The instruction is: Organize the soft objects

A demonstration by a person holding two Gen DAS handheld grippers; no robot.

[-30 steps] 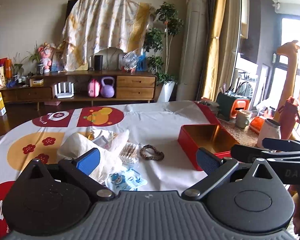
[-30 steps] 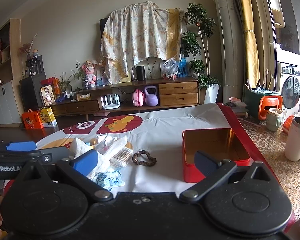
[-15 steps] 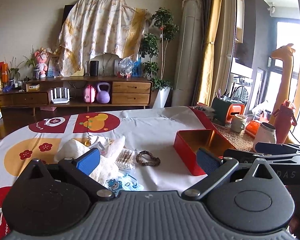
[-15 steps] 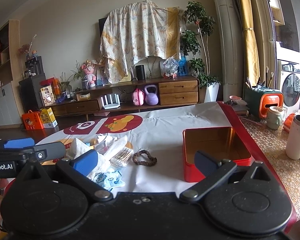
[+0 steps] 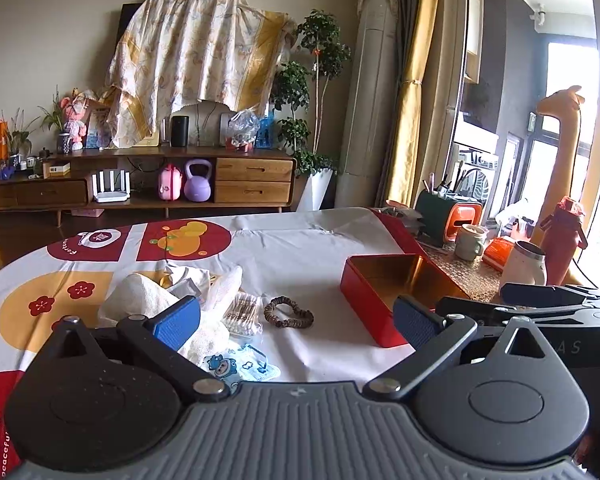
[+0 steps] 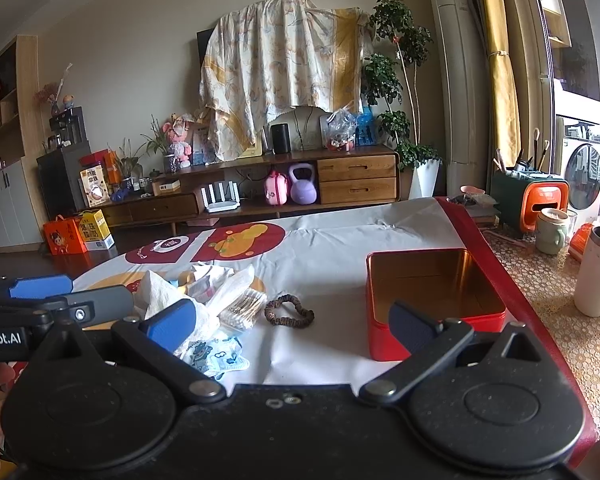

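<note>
A pile of soft things lies on the table: a white towel, a pack of cotton swabs, a blue cartoon face mask and a brown scrunchie. An open red tin box with a gold inside stands empty to the right. My left gripper hangs open above the near table edge, holding nothing. My right gripper is open too, level with it on its right. Each gripper shows at the edge of the other's view.
The table has a white cloth with red and yellow prints. Right of it, mugs, a white tumbler and an orange-green holder stand on a patterned surface. A wooden sideboard lines the far wall.
The left gripper has tilted up and pulled back slightly, so the pile and box sit lower and smaller in its view. The right gripper has barely moved. Both stayed open.
</note>
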